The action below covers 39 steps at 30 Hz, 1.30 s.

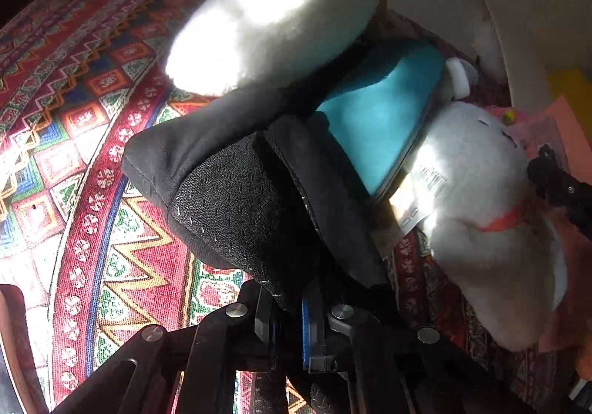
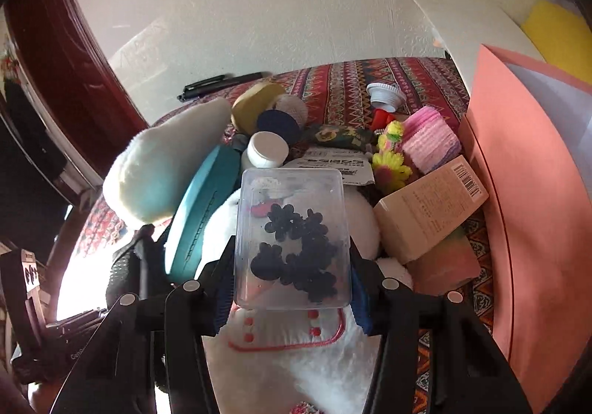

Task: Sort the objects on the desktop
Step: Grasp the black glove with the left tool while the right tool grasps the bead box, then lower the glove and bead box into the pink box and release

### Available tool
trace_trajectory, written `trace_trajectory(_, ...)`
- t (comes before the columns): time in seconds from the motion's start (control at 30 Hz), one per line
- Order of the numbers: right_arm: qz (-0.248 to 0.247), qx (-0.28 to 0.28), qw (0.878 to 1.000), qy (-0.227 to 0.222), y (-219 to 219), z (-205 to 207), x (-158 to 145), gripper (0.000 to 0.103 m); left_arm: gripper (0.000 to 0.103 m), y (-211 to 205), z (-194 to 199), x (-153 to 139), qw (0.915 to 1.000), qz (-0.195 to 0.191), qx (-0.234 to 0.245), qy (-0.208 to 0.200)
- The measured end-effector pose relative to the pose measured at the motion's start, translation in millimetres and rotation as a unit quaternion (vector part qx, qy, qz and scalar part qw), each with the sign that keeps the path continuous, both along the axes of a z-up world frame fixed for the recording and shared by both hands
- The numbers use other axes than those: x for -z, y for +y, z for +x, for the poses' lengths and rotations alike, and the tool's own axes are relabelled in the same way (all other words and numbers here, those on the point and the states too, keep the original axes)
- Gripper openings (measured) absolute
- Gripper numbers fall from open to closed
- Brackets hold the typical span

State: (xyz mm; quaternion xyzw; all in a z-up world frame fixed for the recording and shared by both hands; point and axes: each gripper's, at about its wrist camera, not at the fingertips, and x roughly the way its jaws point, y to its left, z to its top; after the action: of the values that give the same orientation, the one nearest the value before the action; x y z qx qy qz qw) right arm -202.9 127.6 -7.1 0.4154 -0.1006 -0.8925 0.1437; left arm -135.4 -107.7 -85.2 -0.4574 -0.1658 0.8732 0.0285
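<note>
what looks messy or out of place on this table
The clutter is heaped: a teal case stands on edge between a white cushion and a plush toy, and a beige box lies tilted. Nothing looks spilled.

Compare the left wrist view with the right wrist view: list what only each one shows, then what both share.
Only the left: the left gripper shut on a black fabric item.
Only the right: the right gripper shut on a clear plastic box of black flower shapes, a pen, a beige carton.
Both: the patterned cloth, white plush toy, teal case.
</note>
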Motion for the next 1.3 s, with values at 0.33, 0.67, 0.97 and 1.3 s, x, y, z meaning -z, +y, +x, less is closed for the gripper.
trace_trajectory(0.33,-0.011,-0.009,0.998,0.067,16.3,61.2,-53.5,0.054,0.001,41.9,54.0,-87.5,0.9889,-0.009,0.057,0.137)
trace_trajectory(0.67,0.02,0.04,0.987,0.152,68.7,120.1,-98.8,0.054,0.001,122.0,82.2,-150.7,0.9616,-0.03,0.134,0.238)
trace_trajectory(0.97,0.033,0.127,0.971,0.198,151.1,157.7,-124.7,0.055,0.001,227.4,73.9,-180.9,0.9406,-0.008,0.218,0.261)
trace_trajectory(1.3,0.022,0.242,0.952,0.186,264.3,157.6,-121.3,0.055,0.001,339.3,31.1,-188.2,0.9238,0.001,0.292,0.248)
